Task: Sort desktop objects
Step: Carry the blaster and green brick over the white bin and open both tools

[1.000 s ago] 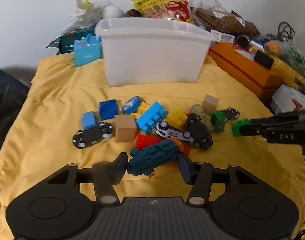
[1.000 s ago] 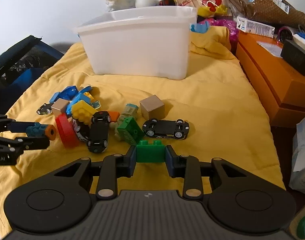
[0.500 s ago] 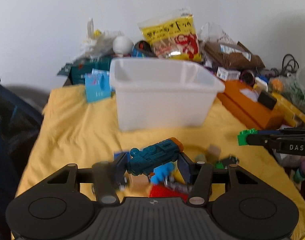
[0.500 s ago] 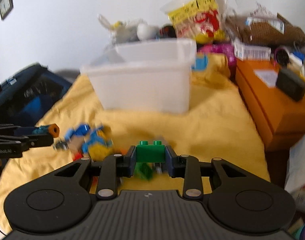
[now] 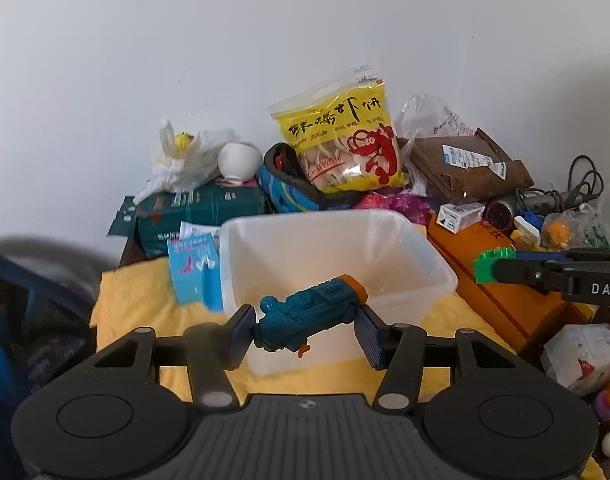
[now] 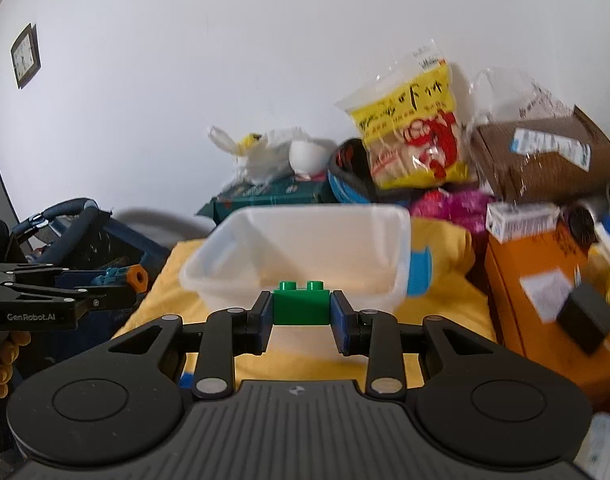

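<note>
Yellow cloth [image 5: 137,300]: covers the surface that carries everything; whether a tabletop lies under it I cannot tell.
White bin [image 5: 333,256]: open and empty, well back on the cloth, its far side toward the clutter along the rear edge.
Orange box [image 6: 537,280]: at the cloth's right edge, just beside the bin; dark characters on top, too blurred to read.
Yellow snack bag [image 5: 341,148]: leans on the wall behind the bin; black brush-style characters and a red shrimp drawing.
Brown parcel [image 5: 461,168]: right of the bag, white shipping labels, print too small to read.
Left claw [image 5: 305,330]: clamped on a teal toy [image 5: 309,314] with an orange tip, held tilted in the air in front of the bin's near wall. "GenRobot.AI" on its side shows only in the right view.
Right claw [image 6: 301,312]: clamped on a green brick [image 6: 301,304], studs up, in the air before the bin. "DAS" on its side shows only in the left view.
Framed clock [image 6: 25,56]: on the wall, right view only.
</note>
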`<state>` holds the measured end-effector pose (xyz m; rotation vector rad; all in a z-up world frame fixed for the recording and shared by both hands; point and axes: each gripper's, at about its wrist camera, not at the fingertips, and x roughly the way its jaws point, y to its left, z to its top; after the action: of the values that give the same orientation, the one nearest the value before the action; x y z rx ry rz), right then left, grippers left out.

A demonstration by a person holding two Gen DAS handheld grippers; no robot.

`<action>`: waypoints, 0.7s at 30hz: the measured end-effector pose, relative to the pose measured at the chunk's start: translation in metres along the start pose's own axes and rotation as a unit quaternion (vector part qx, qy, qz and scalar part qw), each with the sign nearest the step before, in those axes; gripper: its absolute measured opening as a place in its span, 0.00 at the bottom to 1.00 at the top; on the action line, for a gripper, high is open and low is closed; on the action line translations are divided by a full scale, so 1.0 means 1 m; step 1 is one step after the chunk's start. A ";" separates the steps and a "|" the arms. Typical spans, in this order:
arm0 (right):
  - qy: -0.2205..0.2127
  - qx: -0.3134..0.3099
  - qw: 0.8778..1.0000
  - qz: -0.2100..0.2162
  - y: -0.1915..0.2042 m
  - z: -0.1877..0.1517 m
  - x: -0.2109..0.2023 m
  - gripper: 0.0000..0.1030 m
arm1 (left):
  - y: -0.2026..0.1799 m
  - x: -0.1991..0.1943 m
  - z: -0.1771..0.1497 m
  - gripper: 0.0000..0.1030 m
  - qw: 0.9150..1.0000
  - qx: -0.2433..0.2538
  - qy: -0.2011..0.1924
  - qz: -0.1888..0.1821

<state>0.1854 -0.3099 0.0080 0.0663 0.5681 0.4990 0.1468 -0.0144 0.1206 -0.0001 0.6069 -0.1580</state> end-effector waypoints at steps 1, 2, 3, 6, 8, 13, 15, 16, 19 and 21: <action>0.000 -0.001 1.000 0.001 0.000 0.006 0.001 0.33 | 0.001 0.002 0.007 0.56 1.000 0.001 0.001 0.000; -0.001 -0.004 1.000 0.001 -0.001 0.012 0.002 0.33 | 0.002 0.004 0.012 0.56 1.000 0.000 0.001 0.001; -0.001 -0.006 1.000 0.001 -0.001 0.019 0.005 0.33 | 0.004 0.005 0.017 0.56 1.000 0.000 0.002 0.000; 0.000 -0.009 1.000 0.001 -0.002 0.036 0.010 0.33 | 0.005 0.012 0.032 0.56 1.000 0.002 0.002 0.002; 0.003 -0.006 1.000 0.002 -0.005 0.044 0.014 0.33 | 0.006 0.018 0.041 0.56 1.000 -0.001 0.003 -0.003; 0.014 -0.002 1.000 0.001 -0.010 0.060 0.028 0.33 | 0.006 0.033 0.056 0.56 1.000 -0.004 0.015 -0.007; 0.020 -0.001 1.000 0.000 -0.012 0.065 0.034 0.33 | 0.007 0.039 0.060 0.56 1.000 -0.001 0.019 -0.005; 0.022 0.000 1.000 0.000 -0.013 0.067 0.037 0.33 | 0.008 0.044 0.063 0.56 1.000 -0.004 0.023 -0.004; 0.031 0.000 1.000 -0.002 -0.015 0.075 0.046 0.33 | 0.013 0.055 0.069 0.56 0.999 -0.016 0.035 -0.007; 0.042 0.000 0.999 -0.003 -0.018 0.079 0.055 0.33 | 0.015 0.063 0.073 0.56 0.999 -0.019 0.045 -0.008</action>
<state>0.2750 -0.2943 0.0435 0.0438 0.6504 0.4971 0.2418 -0.0121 0.1442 -0.0341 0.6998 -0.1631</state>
